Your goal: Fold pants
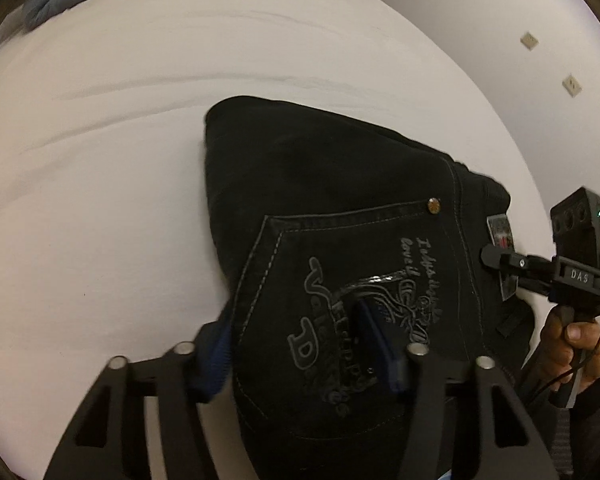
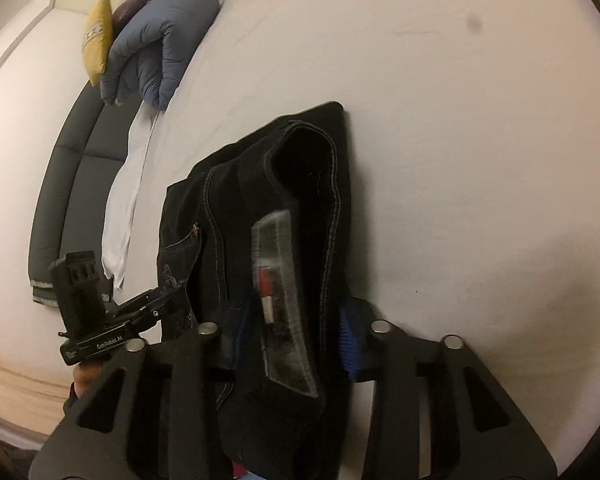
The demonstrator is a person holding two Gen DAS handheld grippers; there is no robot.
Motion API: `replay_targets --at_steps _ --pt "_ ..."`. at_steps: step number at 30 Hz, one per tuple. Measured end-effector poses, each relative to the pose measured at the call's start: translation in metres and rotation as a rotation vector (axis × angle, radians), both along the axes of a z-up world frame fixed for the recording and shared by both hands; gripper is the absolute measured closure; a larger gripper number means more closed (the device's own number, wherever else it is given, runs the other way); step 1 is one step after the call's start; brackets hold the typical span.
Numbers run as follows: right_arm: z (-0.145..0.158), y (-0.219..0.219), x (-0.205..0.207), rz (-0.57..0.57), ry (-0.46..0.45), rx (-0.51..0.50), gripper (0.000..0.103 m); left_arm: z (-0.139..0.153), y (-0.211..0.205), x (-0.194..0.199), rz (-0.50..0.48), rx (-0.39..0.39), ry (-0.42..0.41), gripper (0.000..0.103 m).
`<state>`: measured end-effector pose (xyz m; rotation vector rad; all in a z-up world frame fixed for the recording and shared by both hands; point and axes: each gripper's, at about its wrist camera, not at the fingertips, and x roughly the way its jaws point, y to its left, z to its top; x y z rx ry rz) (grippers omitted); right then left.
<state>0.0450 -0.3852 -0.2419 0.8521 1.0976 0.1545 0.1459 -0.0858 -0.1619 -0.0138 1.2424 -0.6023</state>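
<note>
- My left gripper (image 1: pixel 300 344) straddles the back-pocket side of the black pants (image 1: pixel 324 208); the cloth sits between the blue pads, and I judge it pinched, to carry that side of the fold.
- The pants lie bunched on the white bed (image 1: pixel 120 160), folded edge away from me, with bare sheet open to the left and beyond.
- My right gripper (image 2: pixel 288 344) is clamped on the waistband by the label (image 2: pixel 278 280), steadying the other corner; clear sheet lies to its right.
</note>
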Motion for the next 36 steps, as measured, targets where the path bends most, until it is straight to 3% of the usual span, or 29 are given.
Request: replay_targets --at_steps 6,13,19,23,31,36 --pt "-0.002 0.015 -0.006 -0.018 -0.025 -0.061 0.079 0.009 -0.018 -0.014 -0.029 0.095 -0.079 0.059" --pt "0.006 0.013 -0.004 -0.012 -0.040 -0.112 0.083 0.014 -0.018 -0.018 -0.011 0.097 -0.092 0.074" --pt "0.034 0.021 -0.003 0.018 -0.086 -0.191 0.088 0.029 -0.031 -0.015 -0.001 0.085 -0.106 0.083" --pt "0.061 0.023 0.002 0.049 -0.138 -0.202 0.089 0.053 -0.040 -0.012 -0.005 0.097 -0.168 0.083" --pt "0.114 -0.021 0.051 0.064 -0.227 -0.247 0.089 0.100 -0.072 0.043 -0.006 0.069 -0.281 0.083" --pt "0.107 -0.065 0.093 0.036 -0.197 -0.266 0.089 0.078 -0.110 0.089 -0.010 0.064 -0.265 0.083"
